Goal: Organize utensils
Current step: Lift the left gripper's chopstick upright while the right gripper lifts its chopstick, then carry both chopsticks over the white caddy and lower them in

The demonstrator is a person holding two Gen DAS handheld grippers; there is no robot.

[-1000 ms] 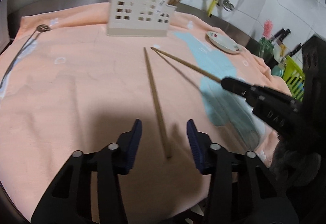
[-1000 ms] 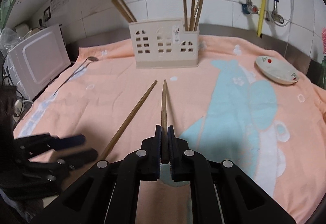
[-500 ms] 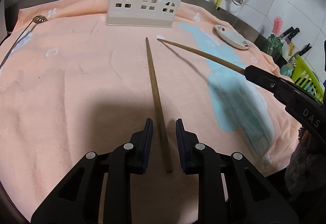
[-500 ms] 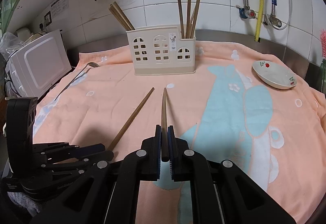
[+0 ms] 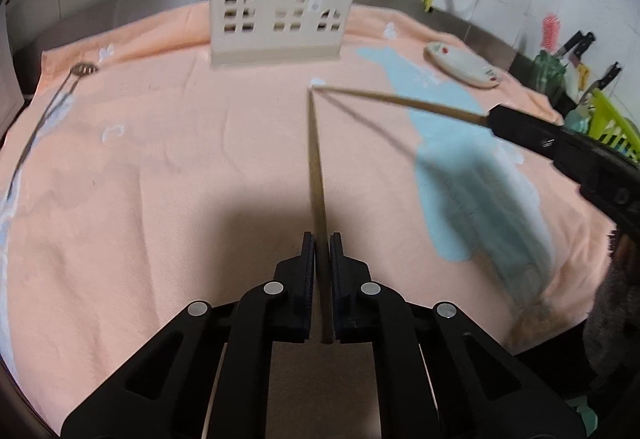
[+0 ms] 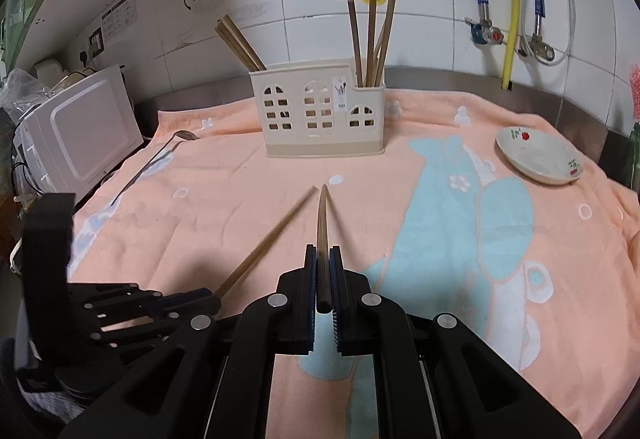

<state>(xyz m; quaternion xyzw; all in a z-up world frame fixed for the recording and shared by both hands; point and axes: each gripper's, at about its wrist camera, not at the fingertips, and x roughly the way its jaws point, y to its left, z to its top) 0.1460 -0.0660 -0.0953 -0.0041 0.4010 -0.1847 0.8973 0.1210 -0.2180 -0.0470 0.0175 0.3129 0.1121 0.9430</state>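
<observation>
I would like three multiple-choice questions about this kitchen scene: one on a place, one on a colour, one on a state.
1. Where does the small dish sit?
A. on the towel, right of the utensil holder
B. inside the holder
C. on the microwave

2. What colour is the utensil holder?
A. green
B. cream
C. black

3. What does the left gripper hold?
A. a ladle
B. nothing
C. a chopstick

Answers:
1 A, the dish lies on the towel toward the right edge.
2 B, its walls are pale cream.
3 C, its jaws are shut on a chopstick.
</observation>
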